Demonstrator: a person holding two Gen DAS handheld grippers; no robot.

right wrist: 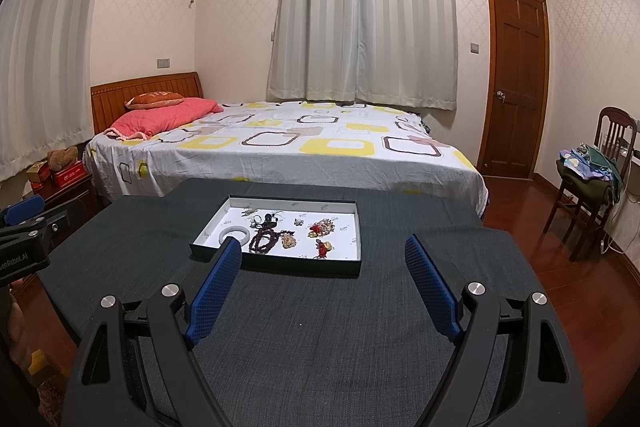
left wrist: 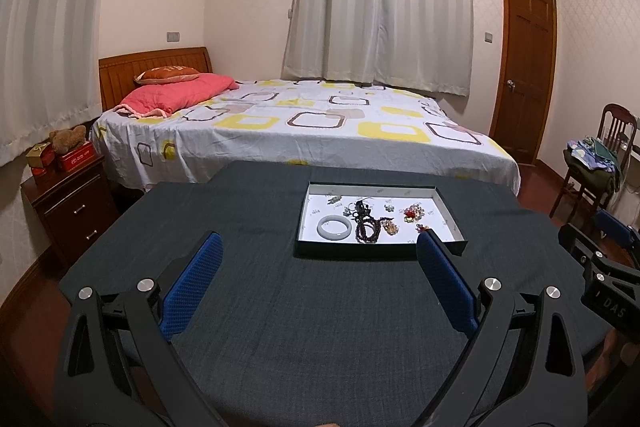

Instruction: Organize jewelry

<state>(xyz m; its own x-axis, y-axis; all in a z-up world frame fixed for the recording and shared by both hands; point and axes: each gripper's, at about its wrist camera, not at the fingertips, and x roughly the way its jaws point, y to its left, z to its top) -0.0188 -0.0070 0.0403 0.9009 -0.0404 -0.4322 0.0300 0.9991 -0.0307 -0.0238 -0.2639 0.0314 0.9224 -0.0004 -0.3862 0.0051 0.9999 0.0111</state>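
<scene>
A shallow dark tray with a white floor [left wrist: 404,190] [right wrist: 224,211] sits on the dark grey table, toward its far side. In it lie a white bangle [left wrist: 334,227] [right wrist: 237,233], a dark bead bracelet [left wrist: 367,230] [right wrist: 265,242], a red and gold ornament [left wrist: 415,214] [right wrist: 322,229] and several small pieces. My left gripper [left wrist: 319,247] is open and empty, above the table just short of the tray. My right gripper [right wrist: 323,251] is open and empty, at the tray's near edge. The other gripper shows at each view's side [left wrist: 600,267] [right wrist: 28,227].
The table [left wrist: 280,307] [right wrist: 320,327] is covered in dark cloth. Behind it stands a bed [left wrist: 304,131] with a pink pillow. A nightstand [left wrist: 68,203] is at left, a chair with clothes [right wrist: 588,179] and a wooden door [right wrist: 514,79] at right.
</scene>
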